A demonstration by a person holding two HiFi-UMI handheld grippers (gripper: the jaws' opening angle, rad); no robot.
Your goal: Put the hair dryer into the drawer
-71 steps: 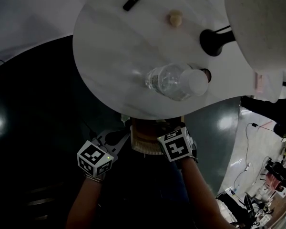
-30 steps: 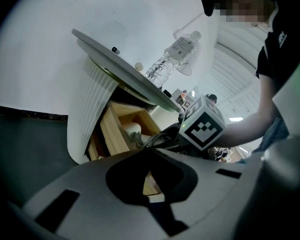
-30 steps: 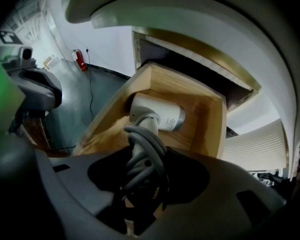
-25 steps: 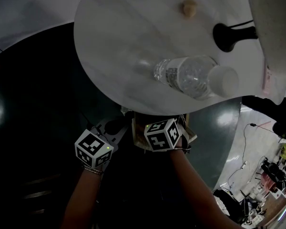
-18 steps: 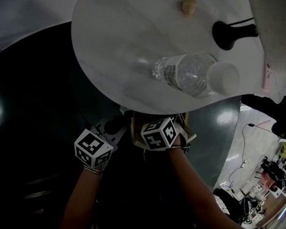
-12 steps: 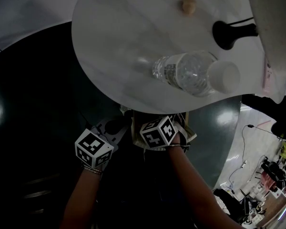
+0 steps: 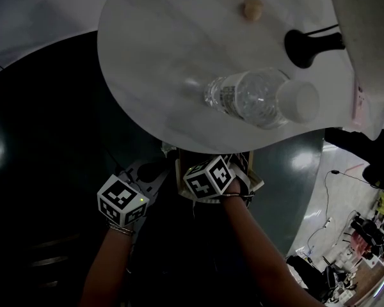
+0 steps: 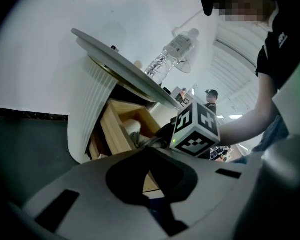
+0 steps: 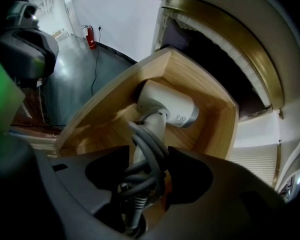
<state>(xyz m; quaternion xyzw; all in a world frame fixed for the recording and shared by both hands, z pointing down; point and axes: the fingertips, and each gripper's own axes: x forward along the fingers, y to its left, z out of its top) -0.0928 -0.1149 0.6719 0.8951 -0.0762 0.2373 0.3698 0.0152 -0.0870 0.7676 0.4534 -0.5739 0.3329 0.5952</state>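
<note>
Has just spread right gripper [image 9: 150,156] wide around white plastic hair dryer [image 9: 170,109] lying in pale wooden drawer [image 9: 105,114]; holds left gripper [image 8: 150,156] pinched together, empty.

A lab-like hall: glossy floor [image 7: 38,139], trailing cable [image 9: 96,64], fire extinguisher [image 9: 91,36] by the wall [image 9: 125,19], cluttered gear [image 7: 371,226] beyond.

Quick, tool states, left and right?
Left tool: closed, nothing seen gripped.
Right tool: open, jaws have just been opening; hair dryer cord between them.
</note>
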